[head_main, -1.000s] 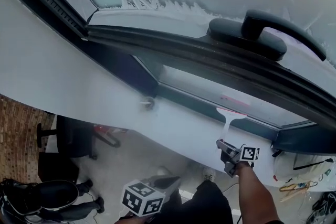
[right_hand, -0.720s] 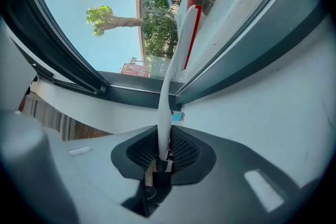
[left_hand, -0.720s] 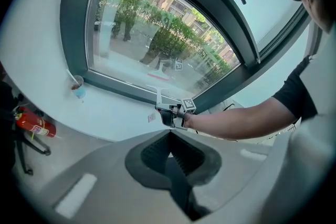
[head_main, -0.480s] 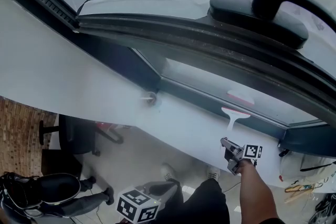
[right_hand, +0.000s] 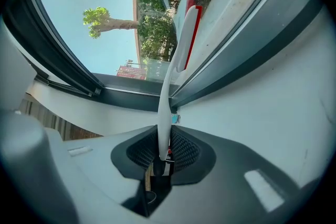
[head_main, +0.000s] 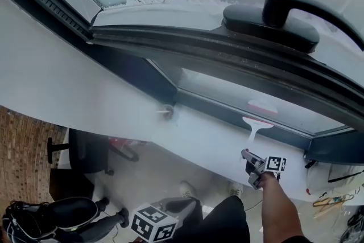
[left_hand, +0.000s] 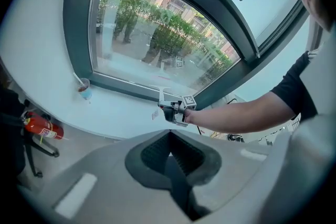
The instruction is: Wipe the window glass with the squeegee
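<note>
Gripping squeegee (head_main: 257, 122) handle in right gripper (head_main: 250, 163), jaws clamped tight. Resting blade on glass (head_main: 227, 91) just above bottom frame (head_main: 216, 108). Hanging left gripper (left_hand: 170, 152) well below frame, jaws closed, empty. Likely finishing a stroke at frame; next needing lift-off and resetting higher above frame.

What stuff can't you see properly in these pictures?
- Whether the squeegee blade touches the glass: too small in the head view, edge-on in the right gripper view.
- What is in the cup: too small in the left gripper view.
- Where the window handle ends: cut off by the head view's right edge.
</note>
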The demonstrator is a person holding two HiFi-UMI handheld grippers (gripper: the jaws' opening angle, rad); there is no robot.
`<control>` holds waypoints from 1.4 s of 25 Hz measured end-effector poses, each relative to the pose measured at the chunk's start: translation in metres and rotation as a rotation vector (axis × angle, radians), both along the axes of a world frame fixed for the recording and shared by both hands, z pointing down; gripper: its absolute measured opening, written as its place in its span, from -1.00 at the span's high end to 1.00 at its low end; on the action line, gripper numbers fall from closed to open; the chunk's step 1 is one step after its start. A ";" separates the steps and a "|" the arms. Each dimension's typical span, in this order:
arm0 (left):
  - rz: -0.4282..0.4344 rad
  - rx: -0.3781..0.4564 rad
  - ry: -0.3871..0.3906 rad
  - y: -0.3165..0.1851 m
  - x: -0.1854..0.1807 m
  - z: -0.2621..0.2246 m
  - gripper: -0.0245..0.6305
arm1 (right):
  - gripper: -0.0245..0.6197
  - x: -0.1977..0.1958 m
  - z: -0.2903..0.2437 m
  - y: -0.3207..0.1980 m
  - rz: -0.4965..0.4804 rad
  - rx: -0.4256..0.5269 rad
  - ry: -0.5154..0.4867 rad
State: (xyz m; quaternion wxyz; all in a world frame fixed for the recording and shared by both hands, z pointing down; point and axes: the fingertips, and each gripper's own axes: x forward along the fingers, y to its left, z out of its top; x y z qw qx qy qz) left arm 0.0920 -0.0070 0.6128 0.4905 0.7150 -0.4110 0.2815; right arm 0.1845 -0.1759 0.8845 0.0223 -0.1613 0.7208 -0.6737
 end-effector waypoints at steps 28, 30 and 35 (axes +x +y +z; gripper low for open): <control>0.245 0.459 0.153 -0.001 -0.106 -0.169 0.92 | 0.66 -0.063 -0.350 0.130 0.251 0.394 0.134; 0.269 0.507 0.175 0.008 -0.117 -0.183 0.92 | 0.66 -0.076 -0.380 0.150 0.287 0.431 0.171; 0.318 0.541 0.227 0.035 -0.139 -0.193 0.92 | 0.66 -0.104 -0.441 0.207 0.371 0.477 0.222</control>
